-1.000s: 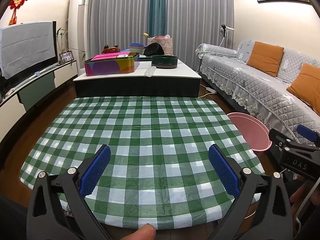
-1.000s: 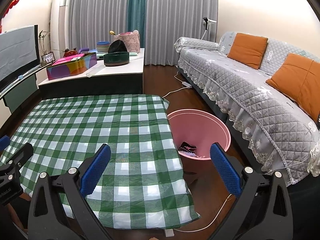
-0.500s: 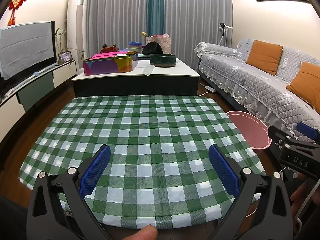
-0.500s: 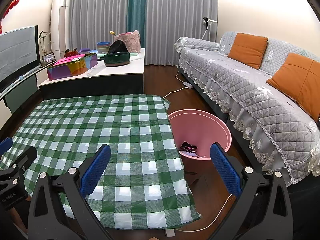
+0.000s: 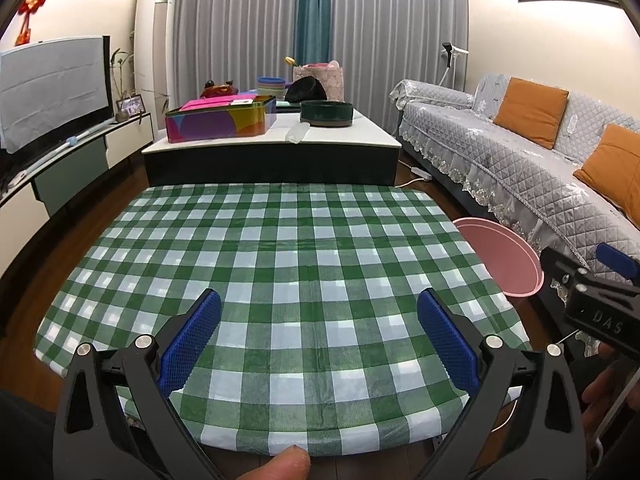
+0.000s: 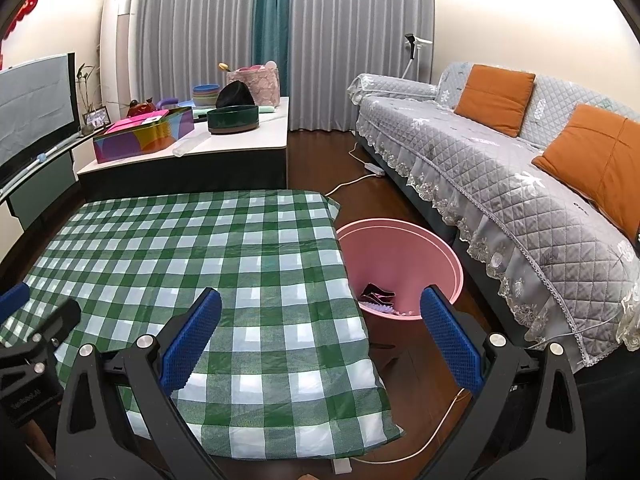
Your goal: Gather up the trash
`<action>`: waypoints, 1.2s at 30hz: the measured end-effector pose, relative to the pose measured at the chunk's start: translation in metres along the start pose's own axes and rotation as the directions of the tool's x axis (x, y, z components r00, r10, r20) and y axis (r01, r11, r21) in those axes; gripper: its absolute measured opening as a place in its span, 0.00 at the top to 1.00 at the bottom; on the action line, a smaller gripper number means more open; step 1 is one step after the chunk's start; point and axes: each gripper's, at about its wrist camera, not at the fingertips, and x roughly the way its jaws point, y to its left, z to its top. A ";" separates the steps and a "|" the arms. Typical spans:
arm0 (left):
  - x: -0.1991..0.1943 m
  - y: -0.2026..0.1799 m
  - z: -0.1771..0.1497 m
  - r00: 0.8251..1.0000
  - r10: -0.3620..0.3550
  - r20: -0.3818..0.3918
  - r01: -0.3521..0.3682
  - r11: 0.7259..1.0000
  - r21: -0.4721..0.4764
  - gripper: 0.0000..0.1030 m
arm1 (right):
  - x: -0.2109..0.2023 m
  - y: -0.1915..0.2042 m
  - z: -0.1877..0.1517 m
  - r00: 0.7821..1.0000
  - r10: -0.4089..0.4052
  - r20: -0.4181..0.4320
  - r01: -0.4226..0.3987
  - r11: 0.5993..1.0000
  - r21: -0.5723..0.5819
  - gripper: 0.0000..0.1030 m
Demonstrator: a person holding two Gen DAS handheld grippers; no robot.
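Note:
A pink bin (image 6: 400, 252) stands on the floor right of the table with the green checked cloth (image 6: 240, 264). Dark and pale trash pieces (image 6: 378, 296) lie in its bottom. The bin's rim also shows in the left wrist view (image 5: 508, 256). My left gripper (image 5: 318, 340) is open and empty above the near part of the cloth (image 5: 296, 264). My right gripper (image 6: 320, 340) is open and empty over the table's right edge, near the bin. No trash shows on the cloth.
A grey sofa (image 6: 500, 168) with orange cushions runs along the right. A low coffee table (image 5: 272, 144) behind holds a colourful box (image 5: 220, 120) and a dark bowl (image 5: 326, 114). A TV stand (image 5: 60, 152) is at left. A white cable (image 6: 352, 184) lies on the floor.
Both grippers have drifted slightly back and up; the view shifts a little. Both stay open and empty.

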 end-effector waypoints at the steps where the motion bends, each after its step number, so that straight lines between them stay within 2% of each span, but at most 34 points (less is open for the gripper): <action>1: 0.000 -0.001 -0.001 1.000 0.002 0.000 -0.002 1.000 0.003 0.08 | -0.001 0.000 0.000 1.000 0.000 0.001 0.000 1.000 0.001 0.05; 7: -0.002 -0.008 -0.003 1.000 0.005 0.016 -0.006 0.999 0.038 0.08 | -0.002 -0.003 0.001 1.000 -0.001 0.001 0.001 1.000 0.010 0.05; 36: 0.005 -0.004 -0.004 1.000 0.000 -0.012 0.000 1.000 0.011 0.08 | -0.002 -0.007 0.003 1.000 -0.003 -0.001 0.003 1.000 0.012 0.05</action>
